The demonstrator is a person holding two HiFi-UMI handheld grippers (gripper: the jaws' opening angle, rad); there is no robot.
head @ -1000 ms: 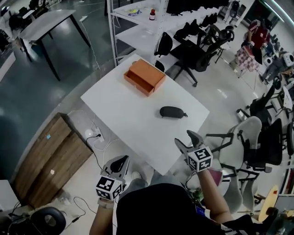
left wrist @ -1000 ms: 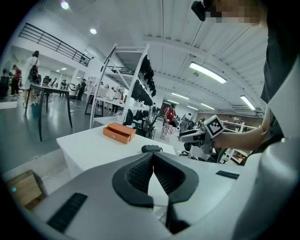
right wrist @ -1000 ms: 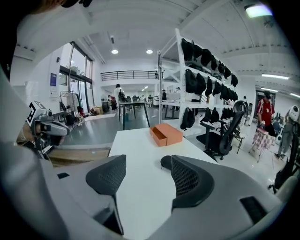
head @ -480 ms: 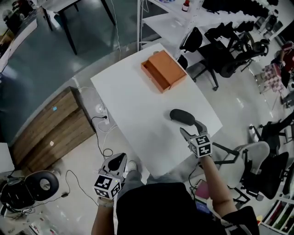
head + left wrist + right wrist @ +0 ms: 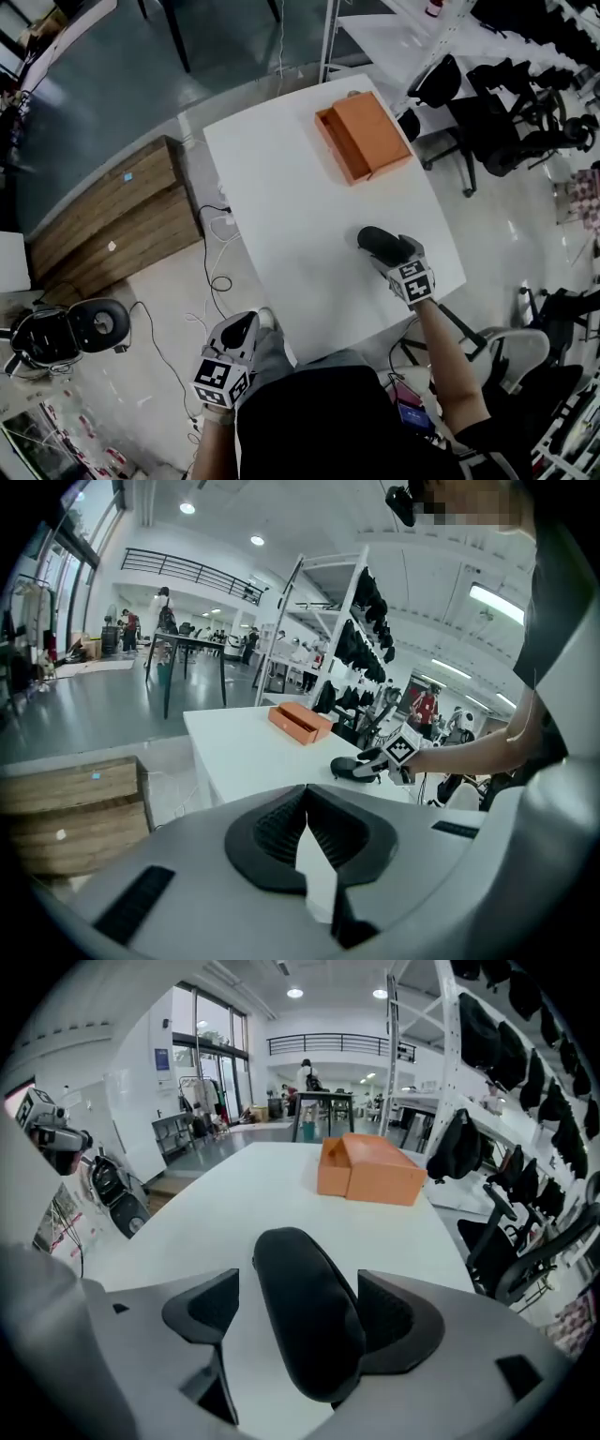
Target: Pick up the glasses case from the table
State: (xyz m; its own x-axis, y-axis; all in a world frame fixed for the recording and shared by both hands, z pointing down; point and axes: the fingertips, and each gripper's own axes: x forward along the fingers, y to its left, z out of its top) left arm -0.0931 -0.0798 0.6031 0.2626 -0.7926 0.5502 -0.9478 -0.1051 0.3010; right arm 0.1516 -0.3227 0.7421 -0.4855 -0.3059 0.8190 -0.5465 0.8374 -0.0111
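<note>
The black oval glasses case [image 5: 377,242] lies on the white table [image 5: 281,206] near its right edge. My right gripper [image 5: 394,251] points down at it, and its jaws are opening. In the right gripper view the case [image 5: 298,1269] sits between the two pads [image 5: 208,1309], with a gap on each side. My left gripper [image 5: 240,332] hangs below the table's near edge with its jaws together and nothing in them. The left gripper view shows the case [image 5: 347,769] far off, beside the right hand.
An orange box [image 5: 367,137] with an open drawer stands at the table's far end. A wooden cabinet [image 5: 112,220] stands to the left of the table, with cables on the floor beside it. Black office chairs [image 5: 487,122] crowd the right side.
My right gripper has swung forward and down from beside the table's edge onto the case, its jaws wider. The left gripper has sunk a little. The head view has turned.
</note>
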